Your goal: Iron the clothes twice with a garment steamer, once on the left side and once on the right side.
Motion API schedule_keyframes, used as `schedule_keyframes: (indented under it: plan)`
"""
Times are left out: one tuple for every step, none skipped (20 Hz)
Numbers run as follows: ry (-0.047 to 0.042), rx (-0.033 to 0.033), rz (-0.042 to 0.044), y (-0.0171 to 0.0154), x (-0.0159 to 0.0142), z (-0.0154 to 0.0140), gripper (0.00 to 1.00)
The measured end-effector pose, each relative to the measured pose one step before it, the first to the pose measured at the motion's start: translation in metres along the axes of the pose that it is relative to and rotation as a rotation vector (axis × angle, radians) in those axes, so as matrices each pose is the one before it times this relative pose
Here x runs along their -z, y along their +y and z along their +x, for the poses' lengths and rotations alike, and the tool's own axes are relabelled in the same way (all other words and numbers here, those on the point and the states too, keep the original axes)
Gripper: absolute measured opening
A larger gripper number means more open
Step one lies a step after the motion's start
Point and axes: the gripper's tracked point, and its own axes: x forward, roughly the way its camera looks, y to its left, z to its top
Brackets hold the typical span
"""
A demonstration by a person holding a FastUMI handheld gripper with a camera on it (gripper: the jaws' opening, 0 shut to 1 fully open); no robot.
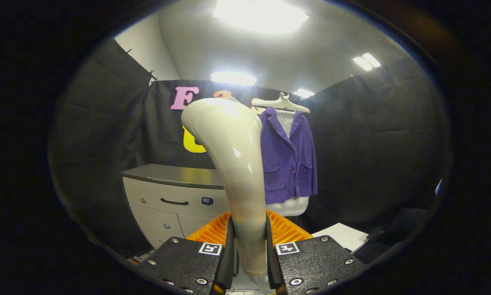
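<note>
- The gripper view rides on the gripper [248, 250], looking forward and slightly upward along its fingers.
- Very near: the clamped steamer handle [233, 164].
- Far, right of it: the purple jacket [290, 159]; far left, a grey cabinet [171, 192].

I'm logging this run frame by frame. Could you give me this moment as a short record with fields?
gripper: shut on the steamer handle
steamer: cream, upright between the fingers, head curving over at the top
jacket: purple, on a hanger, beyond the steamer and apart from it
shirt: white, under the jacket
cabinet: grey, beside the jacket
ironing: not yet begun, by the gap
</note>
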Motion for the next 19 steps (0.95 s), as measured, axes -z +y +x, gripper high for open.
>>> schedule_keyframes:
  plan:
    - [-0.00213, -0.00034, 0.00265, -0.00207, -0.00003, 0.00078, 0.33]
    - [0.00039, -0.00062, 0.00137, -0.00199, 0.00079, -0.00007, 0.33]
    - [0.00167, -0.00046, 0.00215, 0.00012, 0.00043, 0.00266, 0.33]
    - [-0.00036, -0.00231, 0.00224, -0.00039, 0.00013, 0.00141, 0.33]
    - [0.00183, -0.00275, 0.00276, -0.0014, 0.00121, 0.00112, 0.33]
    - [0.00021, -0.00077, 0.0011, -0.00181, 0.00022, 0.0011, 0.33]
    - [-0.00043, 0.00018, -0.00179, -0.0021, 0.00095, 0.00022, 0.33]
    - [0.00091, 0.00058, -0.00158, -0.00135, -0.00047, 0.0013, 0.33]
    - [-0.00046, -0.00025, 0.00006, -0.00149, 0.00037, 0.00076, 0.33]
    - [-0.00267, -0.00174, -0.00048, -0.00089, -0.00013, 0.00077, 0.33]
    - [-0.00029, 0.00005, 0.00138, -0.00085, 0.00072, 0.00088, 0.33]
    - [0.00026, -0.00188, 0.00169, -0.00018, 0.0008, 0.00121, 0.33]
    - [0.00372, -0.00215, 0.00388, 0.00013, 0.00216, -0.0005, 0.33]
    - [0.0029, -0.00239, 0.00122, 0.00013, 0.00126, 0.00137, 0.33]
    - [0.00417, -0.00122, -0.00071, -0.00014, 0.00101, 0.00142, 0.33]
    - [0.00096, -0.0018, -0.00264, 0.00007, 0.00024, 0.00207, 0.33]
    - [0.00193, 0.00034, -0.00167, -0.00108, 0.00167, 0.00057, 0.33]
    - [0.00105, -0.00032, -0.00044, -0.00014, 0.00034, 0.00157, 0.33]
    - [0.0, 0.00009, -0.00029, 0.00078, -0.00025, 0.00243, 0.33]
